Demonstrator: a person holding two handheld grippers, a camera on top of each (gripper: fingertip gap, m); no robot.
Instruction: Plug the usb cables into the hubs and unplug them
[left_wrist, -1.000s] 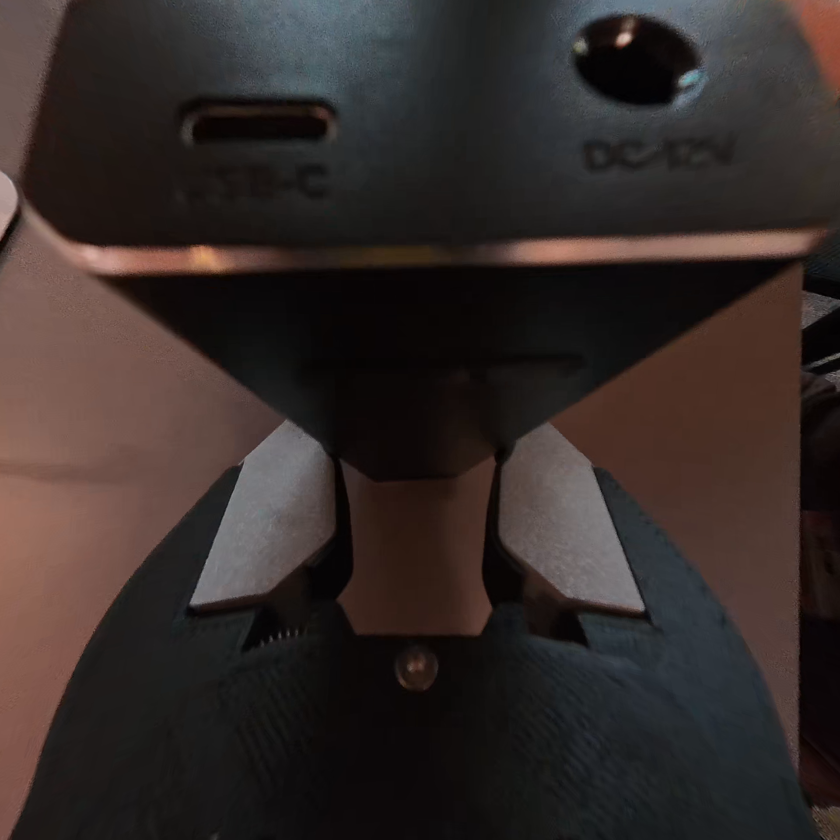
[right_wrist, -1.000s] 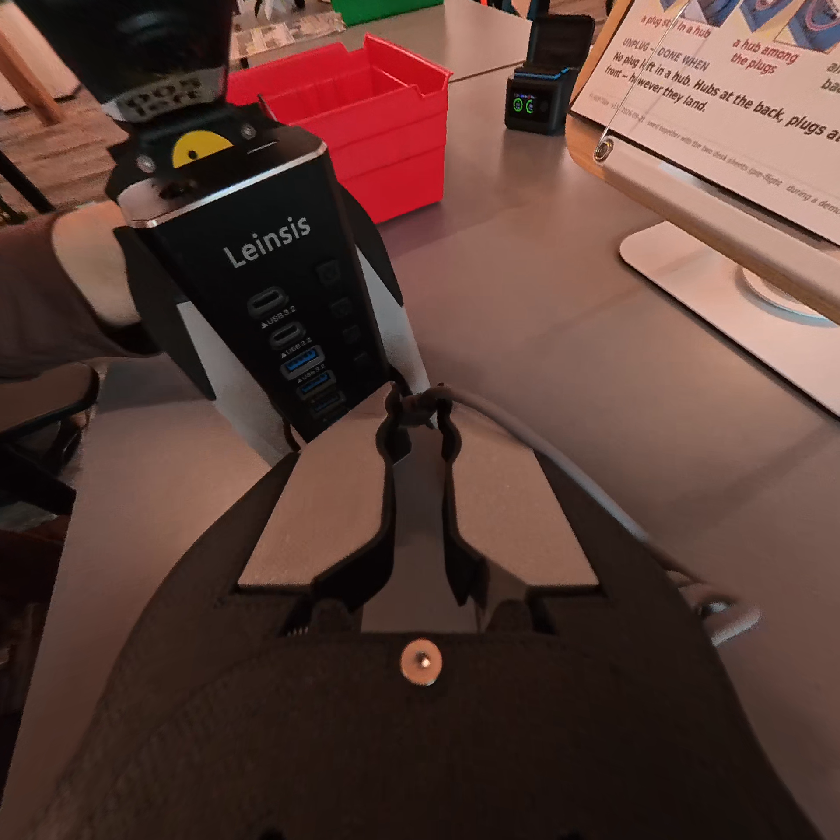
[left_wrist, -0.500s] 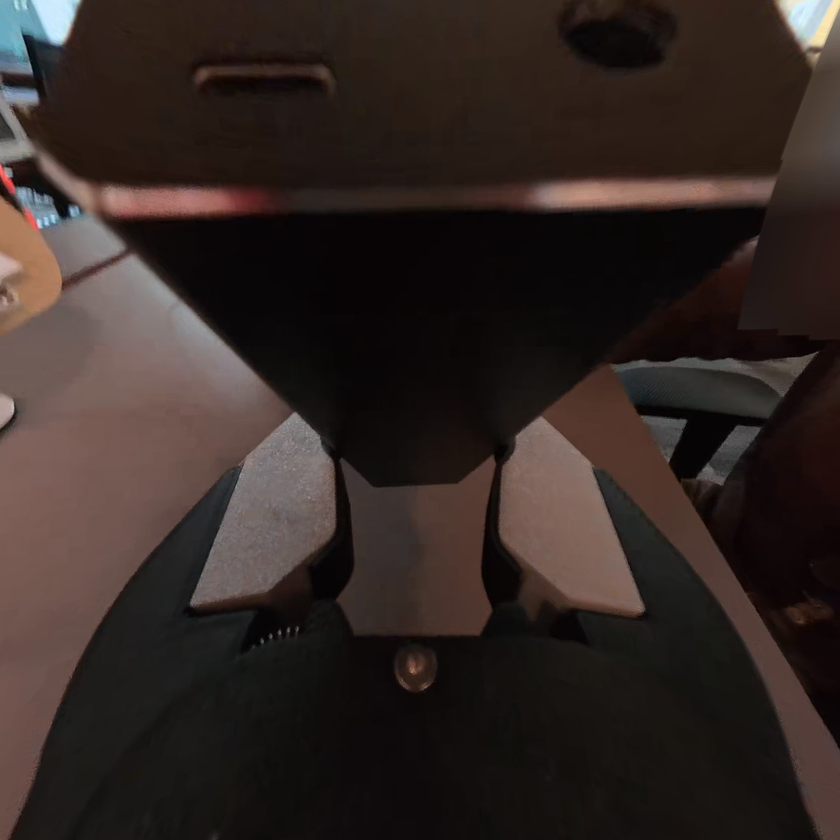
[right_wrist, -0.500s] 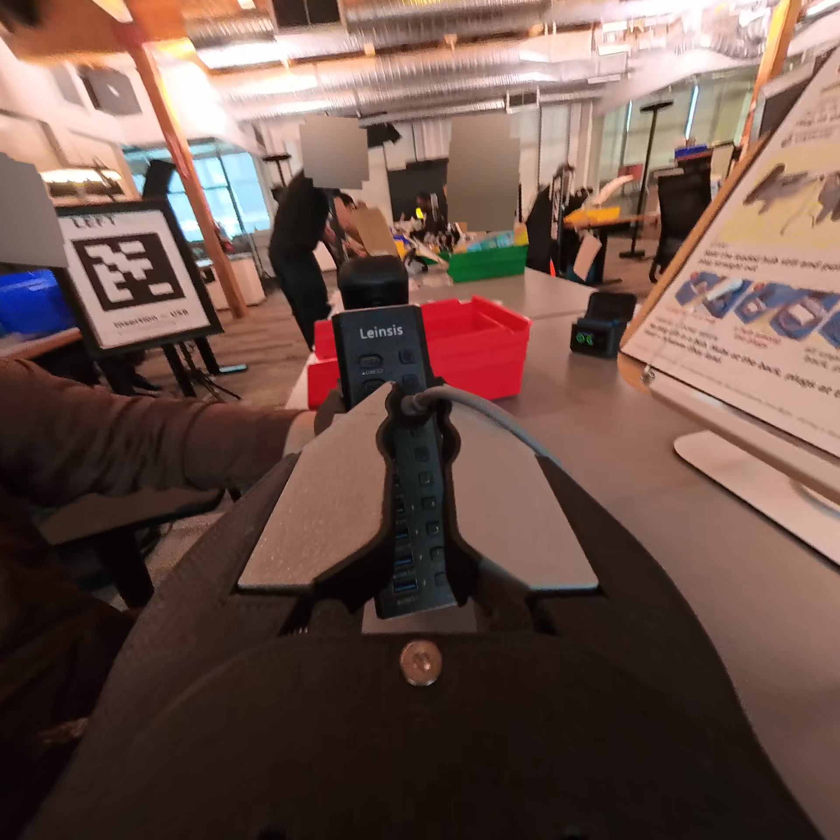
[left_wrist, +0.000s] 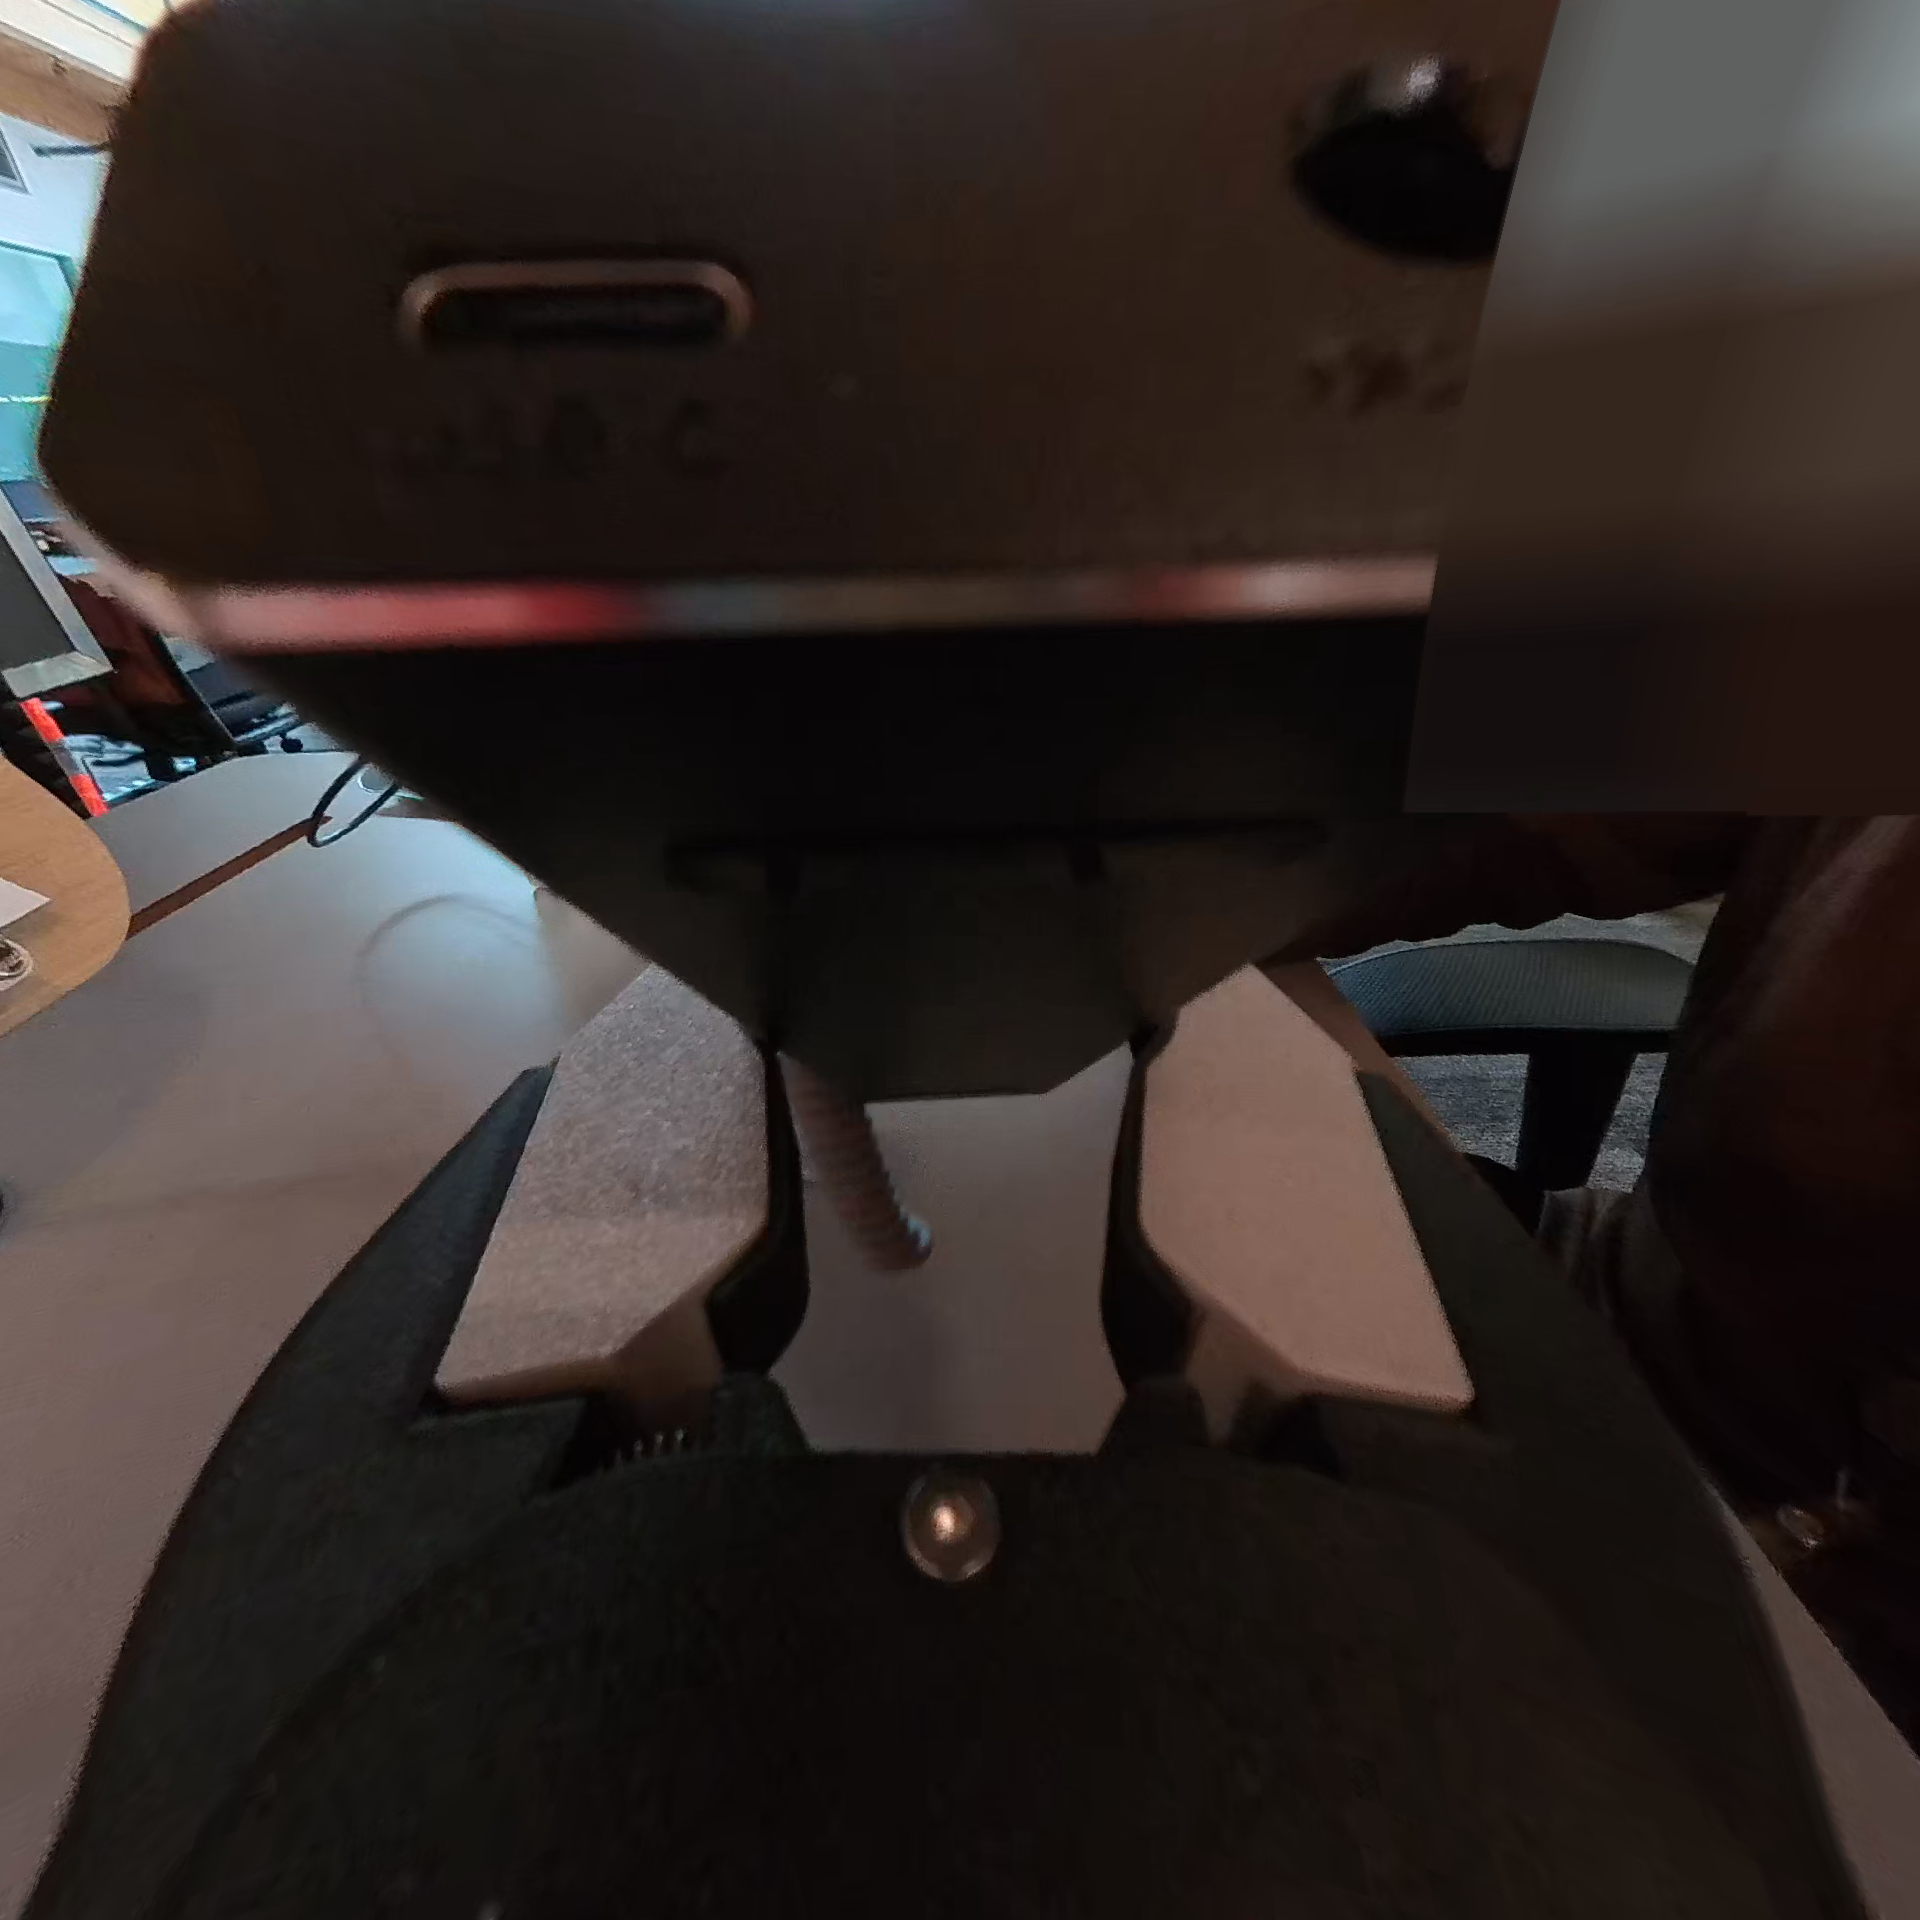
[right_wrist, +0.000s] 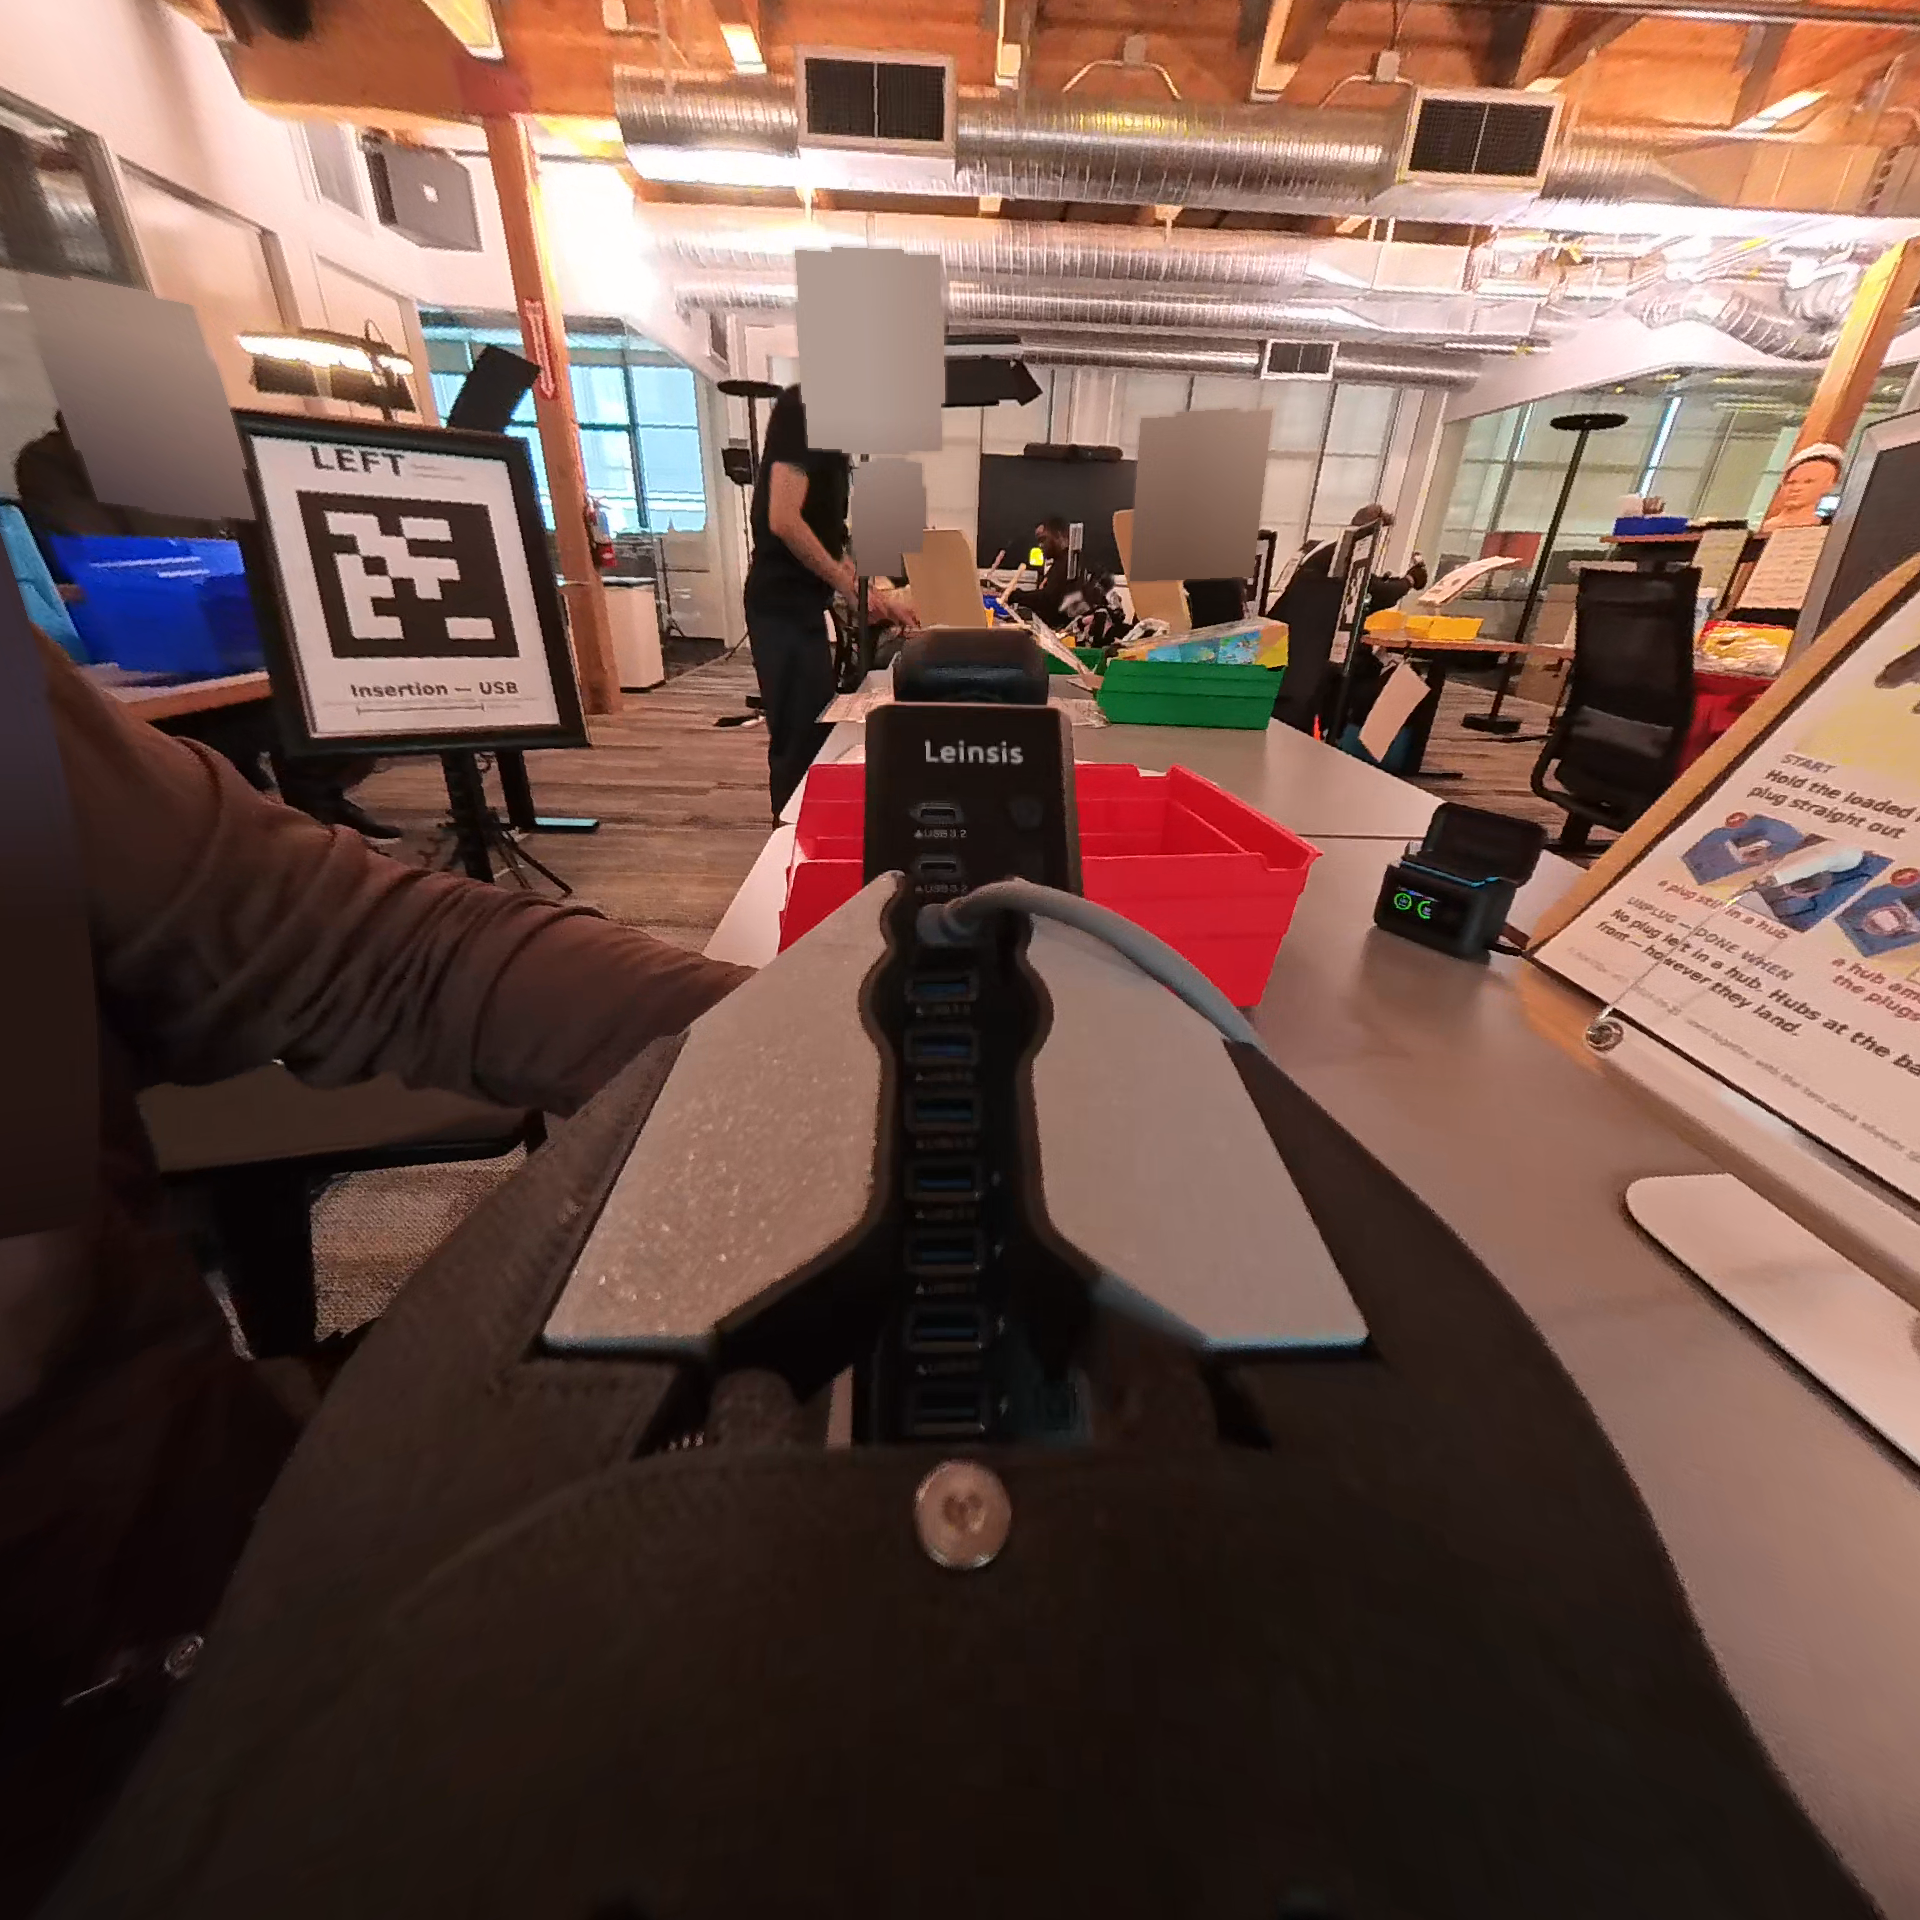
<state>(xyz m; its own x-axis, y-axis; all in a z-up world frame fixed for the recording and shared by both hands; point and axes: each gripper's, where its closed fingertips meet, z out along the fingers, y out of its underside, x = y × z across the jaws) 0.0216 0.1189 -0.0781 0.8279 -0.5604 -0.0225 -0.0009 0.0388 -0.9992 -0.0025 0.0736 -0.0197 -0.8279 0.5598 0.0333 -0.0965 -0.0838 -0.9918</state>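
Above the gray table (right_wrist: 1455, 1039), the left gripper (left_wrist: 951, 1049) clamps the black hub (left_wrist: 779, 416) by its narrow end, while the right gripper (right_wrist: 951, 914) pinches a gray cable (right_wrist: 1091, 914) plug at the hub's port row, red bin (right_wrist: 1174, 862) behind.

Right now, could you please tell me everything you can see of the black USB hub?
The black USB hub is a long, slim bar with a smooth metal-like shell and a bright bevelled edge. Its face carries a column of ports, two small oval ones above several blue-tongued ones, with small buttons alongside. The left gripper clamps one end; that end face shows an oval port and a round socket. The right gripper pinches the grey cable at the hub's face; whether it is seated is hidden.
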